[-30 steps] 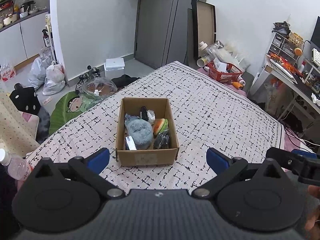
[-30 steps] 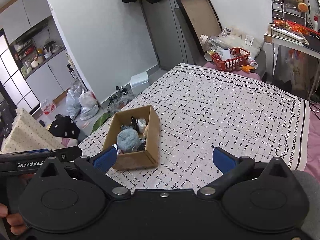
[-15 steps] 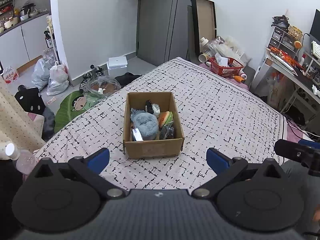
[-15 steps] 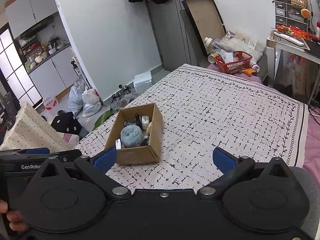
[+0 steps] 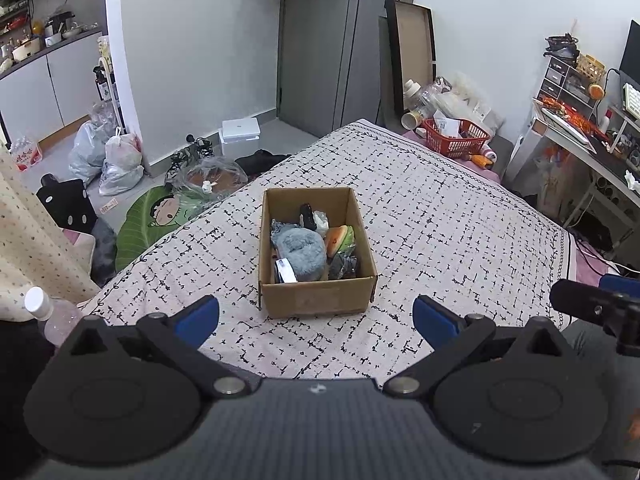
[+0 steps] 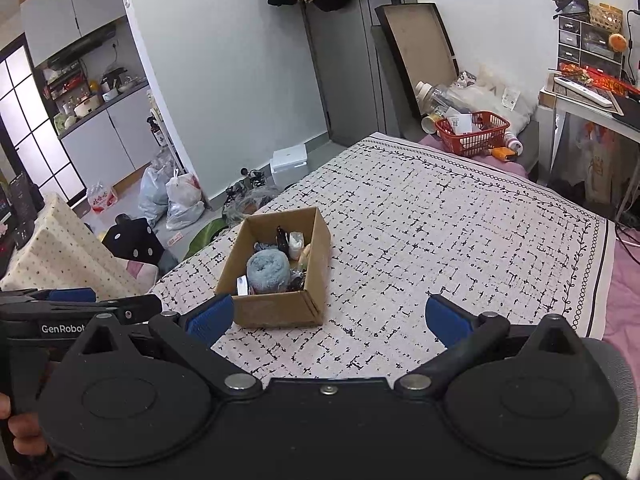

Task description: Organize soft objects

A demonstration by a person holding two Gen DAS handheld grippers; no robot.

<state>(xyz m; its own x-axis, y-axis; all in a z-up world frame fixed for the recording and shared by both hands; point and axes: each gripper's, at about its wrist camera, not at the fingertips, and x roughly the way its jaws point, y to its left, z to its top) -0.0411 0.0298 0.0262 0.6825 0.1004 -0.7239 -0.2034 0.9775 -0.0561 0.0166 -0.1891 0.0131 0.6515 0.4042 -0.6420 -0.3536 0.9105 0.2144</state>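
An open cardboard box stands on the patterned bedspread. Inside lie a fluffy grey-blue plush, a watermelon-slice toy, a dark bottle-like item and several small things. My left gripper hovers open just short of the box's near wall, nothing between its blue pads. My right gripper is open too, to the right of the box and a little back from it, empty. The left tool's body shows at the right wrist view's left edge.
A red basket sits past the bed's far corner. Plastic bags and a green leaf mat lie on the floor to the left. A desk with clutter stands right. A plastic bottle is near left.
Both grippers have pulled back and risen slightly; the box now sits more centred in the left wrist view and farther away in the right. Both stay open.
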